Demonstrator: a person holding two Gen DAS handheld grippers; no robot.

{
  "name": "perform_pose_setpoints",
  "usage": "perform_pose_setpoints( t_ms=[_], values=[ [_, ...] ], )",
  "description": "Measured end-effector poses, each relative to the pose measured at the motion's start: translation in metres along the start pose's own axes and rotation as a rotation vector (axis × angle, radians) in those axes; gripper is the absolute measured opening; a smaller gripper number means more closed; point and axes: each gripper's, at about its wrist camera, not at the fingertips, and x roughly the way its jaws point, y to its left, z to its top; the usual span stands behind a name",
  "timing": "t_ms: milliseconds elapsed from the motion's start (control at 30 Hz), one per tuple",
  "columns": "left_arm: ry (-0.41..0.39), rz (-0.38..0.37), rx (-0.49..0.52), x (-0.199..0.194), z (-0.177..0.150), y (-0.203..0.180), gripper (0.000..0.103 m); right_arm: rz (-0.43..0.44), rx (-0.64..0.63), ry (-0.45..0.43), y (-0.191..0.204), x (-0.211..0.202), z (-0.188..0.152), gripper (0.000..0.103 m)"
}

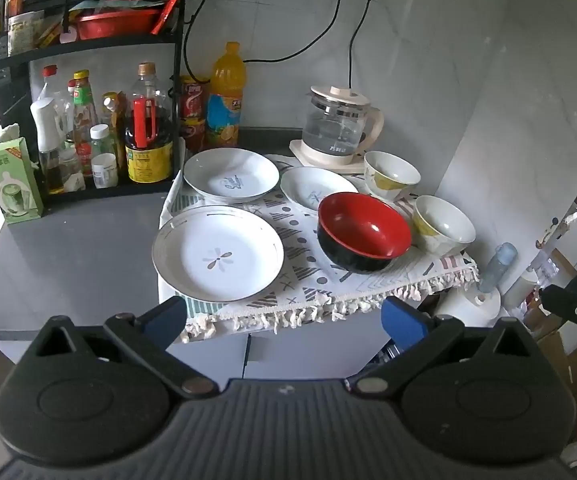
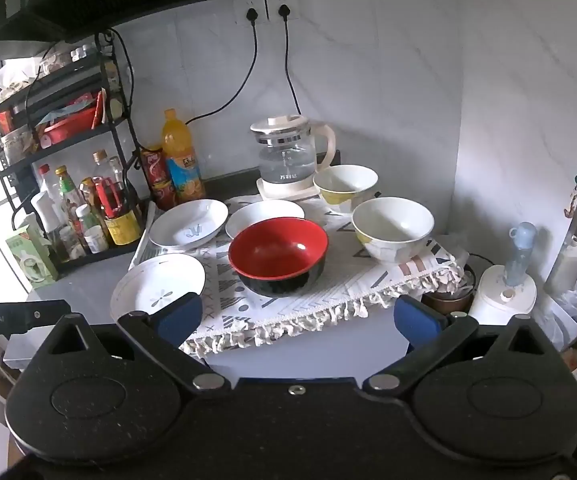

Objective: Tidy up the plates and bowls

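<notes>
Three white plates lie on a patterned cloth (image 1: 308, 264): a large one (image 1: 218, 254) at the front left, one (image 1: 230, 174) behind it, a smaller one (image 1: 312, 190) beside that. A red bowl with a black outside (image 1: 362, 232) (image 2: 278, 254) sits at the front middle. Two white bowls with yellow marks (image 1: 442, 224) (image 1: 390, 174) stand to its right. My left gripper (image 1: 286, 314) hangs open in front of the cloth's fringe, holding nothing. My right gripper (image 2: 296, 314) is open too, short of the counter edge, with nothing between its fingers.
A glass kettle (image 1: 338, 126) stands at the back on its base, plugged into the wall. A black rack with sauce bottles (image 1: 100, 136) fills the left. An orange drink bottle (image 1: 226, 96) and red cans are beside it. A green box (image 1: 10, 182) sits on the grey counter (image 1: 72, 256).
</notes>
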Motion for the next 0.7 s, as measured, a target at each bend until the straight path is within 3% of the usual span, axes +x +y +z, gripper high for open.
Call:
perform_pose_setpoints(
  t_ms=[567,700],
  values=[
    [0.014,-0.001,0.000,0.003,-0.001,-0.015,0.102,-0.001,-0.013,0.023,-0.002,0.010,0.001,0.103],
    [0.002,0.006,0.005,0.012,0.002,-0.002,0.102,-0.002,-0.013,0.036,-0.002,0.014,0.000,0.103]
  ],
)
